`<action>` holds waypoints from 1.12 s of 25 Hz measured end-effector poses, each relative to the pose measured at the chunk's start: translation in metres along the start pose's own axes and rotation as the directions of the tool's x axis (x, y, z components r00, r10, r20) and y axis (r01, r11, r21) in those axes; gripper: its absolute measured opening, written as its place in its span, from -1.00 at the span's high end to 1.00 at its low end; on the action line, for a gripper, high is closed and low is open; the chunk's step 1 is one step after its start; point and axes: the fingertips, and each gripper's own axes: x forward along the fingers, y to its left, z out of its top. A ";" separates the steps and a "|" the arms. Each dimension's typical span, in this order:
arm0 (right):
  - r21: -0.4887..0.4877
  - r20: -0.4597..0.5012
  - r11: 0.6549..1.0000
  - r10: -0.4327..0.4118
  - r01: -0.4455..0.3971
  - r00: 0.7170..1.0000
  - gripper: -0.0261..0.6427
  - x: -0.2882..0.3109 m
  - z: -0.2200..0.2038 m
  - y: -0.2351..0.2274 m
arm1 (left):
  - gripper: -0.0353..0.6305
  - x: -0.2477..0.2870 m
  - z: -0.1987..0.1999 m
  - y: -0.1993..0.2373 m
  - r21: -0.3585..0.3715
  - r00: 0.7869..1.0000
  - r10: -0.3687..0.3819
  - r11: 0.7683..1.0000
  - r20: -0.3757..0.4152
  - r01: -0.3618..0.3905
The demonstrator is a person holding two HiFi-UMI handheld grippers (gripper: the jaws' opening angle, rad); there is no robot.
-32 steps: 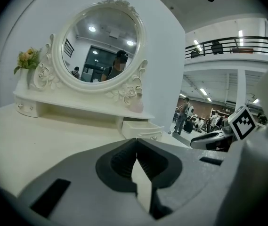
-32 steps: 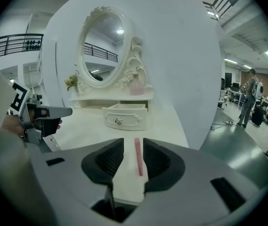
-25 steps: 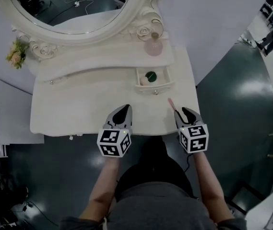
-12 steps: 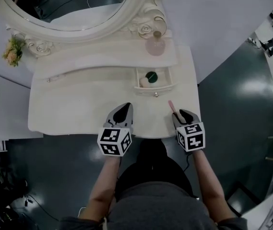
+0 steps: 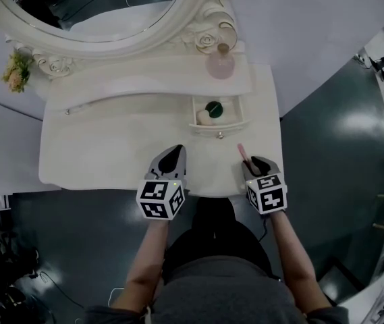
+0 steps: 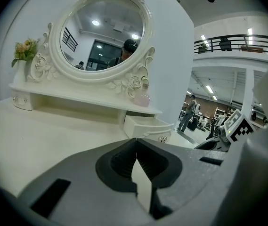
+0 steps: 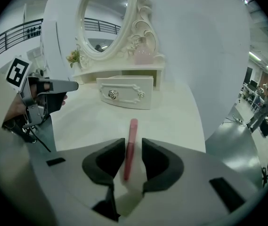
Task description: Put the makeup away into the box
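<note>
The right hand-held gripper (image 7: 132, 140) is lowered over a slim pink makeup stick (image 7: 130, 143) that lies on the white table (image 5: 111, 147), near its front edge. Its jaws have just been closing, and the stick is bracketed between them. A sliver of gap is seen on its right side, so the stick is not judged to be clamped yet. Whether the left pad already touches it cannot be settled from the right gripper view. The left hand-held gripper (image 5: 173, 154) is clenched on nothing and is held low over the table, well apart from the stick.

For a good grasp, the closing should be finished with the stick centred across the pads, not caught at the tips, since so thin a body is likely to roll or swivel. It should be taken near its middle so that it hangs level when lifted.

The small white open drawer (image 5: 220, 126), taken to be the box, stands just beyond. A round dark green item (image 5: 212, 107) and a pale item (image 5: 204, 118) are already in it. The free space at its right should be aimed for, and the stick released low.
</note>
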 end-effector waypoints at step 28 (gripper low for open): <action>-0.045 0.055 0.999 0.024 -0.022 0.998 0.78 -0.008 0.011 0.009 | 0.88 -0.014 0.013 0.000 0.017 0.999 0.042 0.999 0.027 -0.042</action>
